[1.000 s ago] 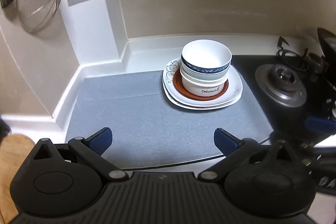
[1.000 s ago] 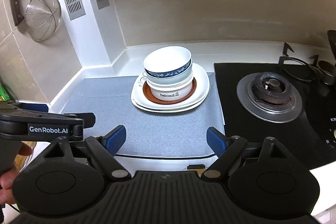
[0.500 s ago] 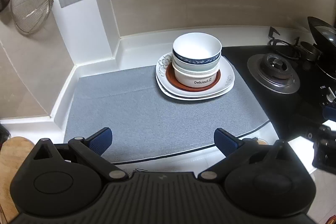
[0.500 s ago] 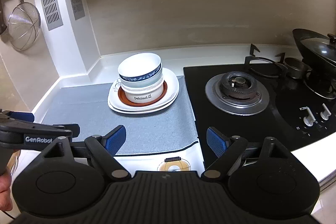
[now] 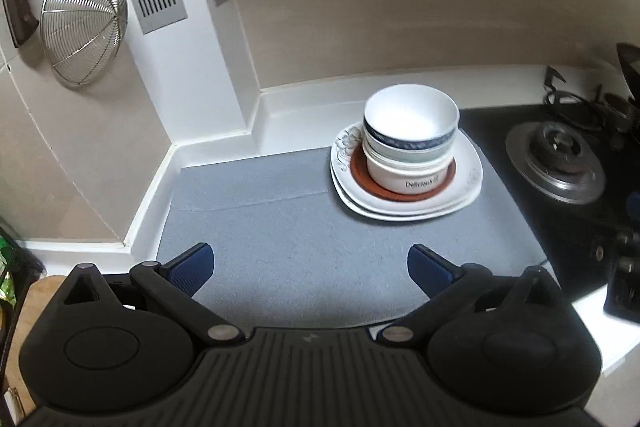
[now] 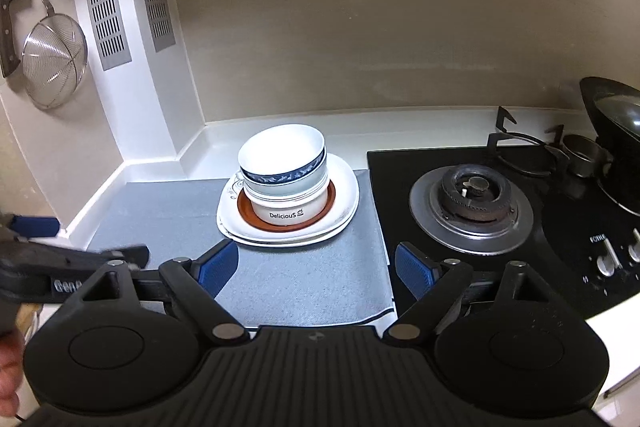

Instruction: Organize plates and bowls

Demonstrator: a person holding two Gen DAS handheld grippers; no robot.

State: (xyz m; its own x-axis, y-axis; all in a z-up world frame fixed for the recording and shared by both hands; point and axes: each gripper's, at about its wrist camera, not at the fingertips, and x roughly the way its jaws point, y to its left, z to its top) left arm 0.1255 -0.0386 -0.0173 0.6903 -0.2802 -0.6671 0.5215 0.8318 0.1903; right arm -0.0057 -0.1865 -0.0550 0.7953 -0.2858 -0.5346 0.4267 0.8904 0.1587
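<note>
- White bowls (image 5: 410, 143) sit nested on a brown saucer and stacked plates (image 5: 468, 187), all on the grey mat (image 5: 280, 227) on my table, just left of the stove (image 6: 472, 211).
- My left claw (image 5: 310, 267) gapes wide and holds nothing; the stack lies ahead and to its right.
- My right claw (image 6: 316, 267) is spread just as wide, also bare; the stack lies ahead, slightly left.
- Neither claw touches the dishes; I judge the right one more squarely lined up for the top bowl.

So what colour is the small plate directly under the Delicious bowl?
Reddish-brown small plate, clearest in the right wrist view.
</note>
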